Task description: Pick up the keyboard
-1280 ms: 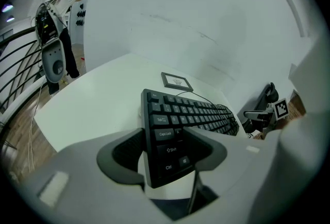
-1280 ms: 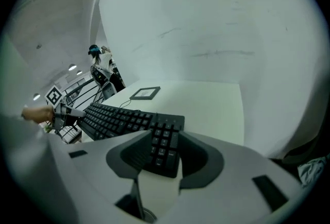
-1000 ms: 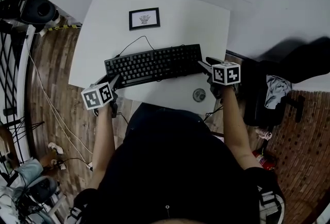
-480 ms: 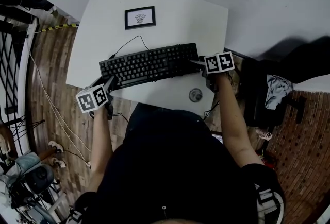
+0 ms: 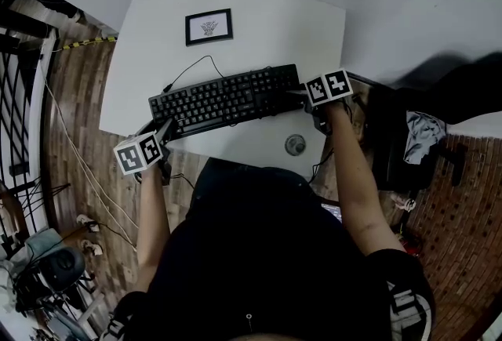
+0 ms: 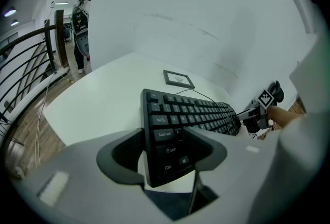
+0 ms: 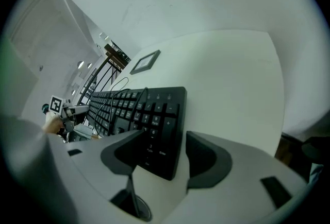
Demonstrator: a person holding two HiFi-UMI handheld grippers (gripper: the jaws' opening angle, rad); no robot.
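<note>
Grasping stage of a two-handed lift. The keyboard lies flat on the table, near the person's edge, with its cable trailing off its far side.

Left gripper: set at the keyboard's near left corner. Its fingers appear pressed onto that corner, one against the short end and one over the keys.

Right gripper: set at the opposite end. Its fingers straddle the near right corner but are not closed. The inner one rests over the keys, and a sliver of table shows between the outer one and the keyboard's edge.

One grip at each end probably keeps the long body level when raised. Lifting looks premature until the right side closes.
</note>
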